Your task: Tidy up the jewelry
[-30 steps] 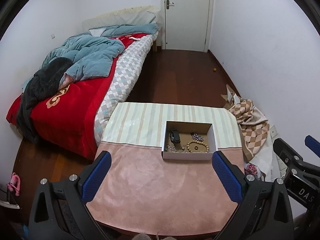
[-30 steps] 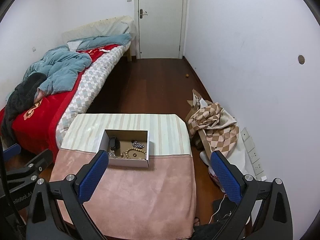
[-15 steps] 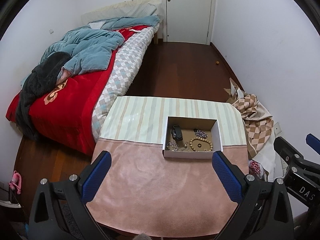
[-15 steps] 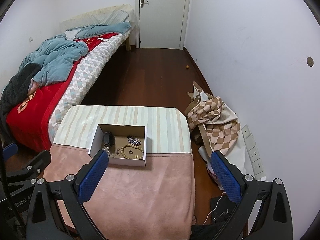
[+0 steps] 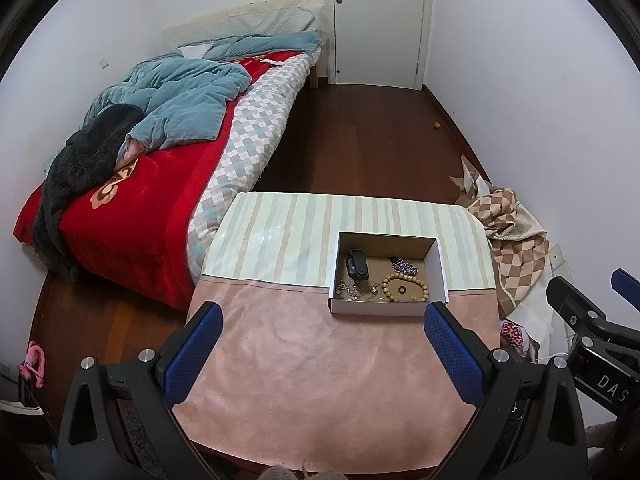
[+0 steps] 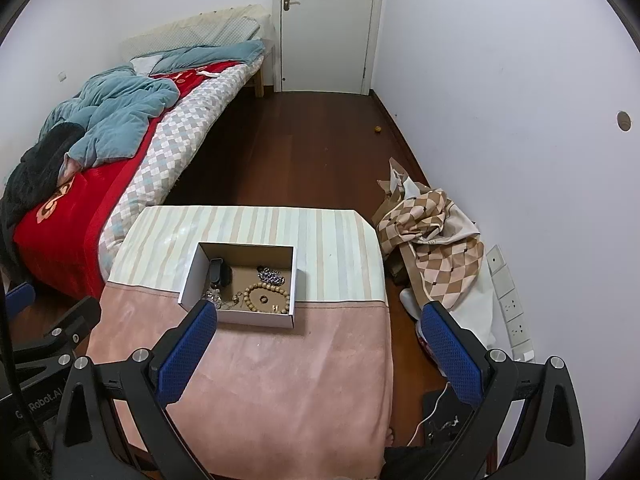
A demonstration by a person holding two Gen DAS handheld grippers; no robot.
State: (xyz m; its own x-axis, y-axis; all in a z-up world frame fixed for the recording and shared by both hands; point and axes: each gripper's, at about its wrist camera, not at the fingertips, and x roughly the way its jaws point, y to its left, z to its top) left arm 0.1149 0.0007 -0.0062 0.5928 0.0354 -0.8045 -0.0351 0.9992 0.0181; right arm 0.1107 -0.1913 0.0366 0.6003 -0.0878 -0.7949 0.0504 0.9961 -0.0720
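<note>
Left jaws: the left gripper (image 5: 322, 344) is hanging with its blue pads (image 5: 192, 350) spread wide and nothing between them, above the pink half of the tablecloth (image 5: 304, 364).
Right jaws: the right gripper (image 6: 320, 340) is likewise standing wide apart and carrying nothing, over the near right part of the table.
Change over the last second: both cameras are tilting down and easing forward; the cardboard box (image 5: 386, 306) is sitting lower and larger in each view than a second ago. The box and its contents are not shifting.
Jewelry location: all visible pieces are lying inside the box: a wooden bead bracelet (image 5: 405, 287) ringing a small ring (image 5: 401, 289), a silver chain bracelet (image 5: 404, 266), a tangle of fine chain (image 5: 349, 289), and a black watch-like item (image 5: 357, 265).
Box position: straddling the seam between the pink and striped cloth.
Table outside the box: no loose piece is showing.
Task meaning: the approach suggests the box is the target. The scene fits either sorting about to be carried out inside the box or gathering already completed.
</note>
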